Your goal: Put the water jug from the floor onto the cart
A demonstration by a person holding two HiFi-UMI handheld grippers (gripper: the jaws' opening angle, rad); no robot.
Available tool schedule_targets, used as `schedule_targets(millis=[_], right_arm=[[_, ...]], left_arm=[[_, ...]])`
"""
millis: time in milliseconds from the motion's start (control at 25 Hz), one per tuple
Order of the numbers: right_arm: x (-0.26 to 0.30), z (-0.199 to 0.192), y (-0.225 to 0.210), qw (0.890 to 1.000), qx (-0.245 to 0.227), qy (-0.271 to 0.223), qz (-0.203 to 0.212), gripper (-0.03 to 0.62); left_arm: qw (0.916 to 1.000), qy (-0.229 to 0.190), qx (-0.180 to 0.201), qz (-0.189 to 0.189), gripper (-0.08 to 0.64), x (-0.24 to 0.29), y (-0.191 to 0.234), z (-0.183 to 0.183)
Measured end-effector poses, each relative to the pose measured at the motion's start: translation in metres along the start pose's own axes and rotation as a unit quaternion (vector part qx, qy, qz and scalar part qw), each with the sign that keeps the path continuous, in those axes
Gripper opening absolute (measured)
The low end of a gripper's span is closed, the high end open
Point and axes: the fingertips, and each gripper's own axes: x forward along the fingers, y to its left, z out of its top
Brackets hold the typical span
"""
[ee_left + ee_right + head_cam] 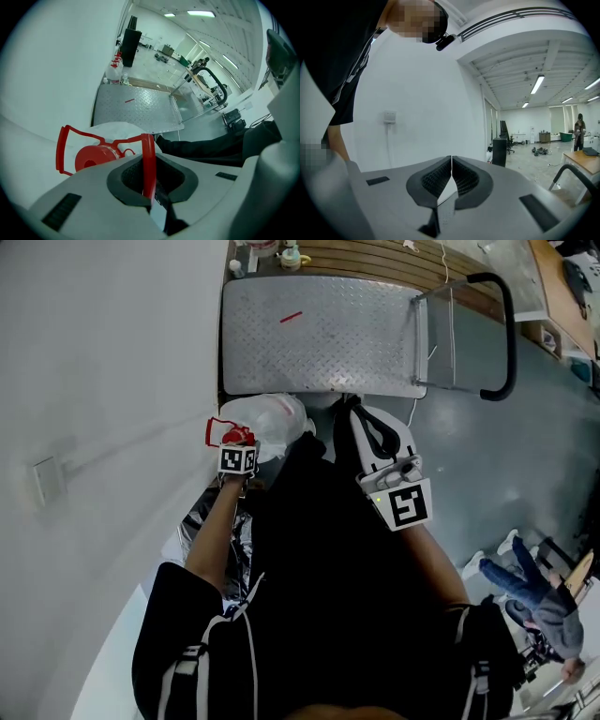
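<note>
The fingers of the left gripper (149, 182) are clamped on the red handle (70, 139) of the water jug (273, 418), apparently so it hangs ready to swing onto the cart (319, 334) just ahead, while the right gripper (451, 174), fingers together, carries nothing.

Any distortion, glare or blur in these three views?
Head view: sharp, even light, faint sheen on the grey diamond-plate cart deck, black clothing swallows detail. Left gripper view: heavy fisheye, dark corners, white wall nearly washed out, red plastic jug handle between the jaws is crisp. Right gripper view: same fisheye, bright ceiling strip lights, no motion blur.
</note>
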Motion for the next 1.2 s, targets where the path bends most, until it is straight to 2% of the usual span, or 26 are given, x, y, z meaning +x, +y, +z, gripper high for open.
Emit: schedule_targets(millis=[200, 360, 480, 640, 800, 1000, 1200], right_arm=[[0.013, 0.02, -0.039, 1.0, 0.007, -0.015, 0.005, 0.02], [0.025, 0.027, -0.062, 0.999, 0.025, -0.033, 0.014, 0.02], [0.034, 0.027, -0.07, 0.999, 0.026, -0.031, 0.035, 0.02], [0.046, 0.041, -0.096, 0.996, 0.024, -0.052, 0.066, 0.02], [0.056, 0.049, -0.136, 0.996, 0.023, -0.062, 0.058, 0.02], [0.064, 0.038, -0.19, 0.997, 0.032, -0.054, 0.049, 0.019], [0.065, 0.027, -0.206, 0.997, 0.034, -0.041, 0.049, 0.02]], left_arm=[[0.9998, -0.004, -0.017, 0.009, 0.043, -0.011, -0.025, 0.042], [0.9988, -0.01, -0.042, 0.022, 0.043, -0.015, -0.03, 0.076], [0.9978, -0.022, -0.057, 0.026, 0.043, -0.015, -0.03, 0.106], [0.9965, -0.029, -0.071, 0.034, 0.043, -0.011, -0.033, 0.149], [0.9957, -0.032, -0.075, 0.044, 0.043, -0.003, -0.042, 0.184], [0.9943, -0.049, -0.087, 0.038, 0.043, 0.016, -0.069, 0.241], [0.9933, -0.064, -0.092, 0.029, 0.043, 0.031, -0.084, 0.278]])
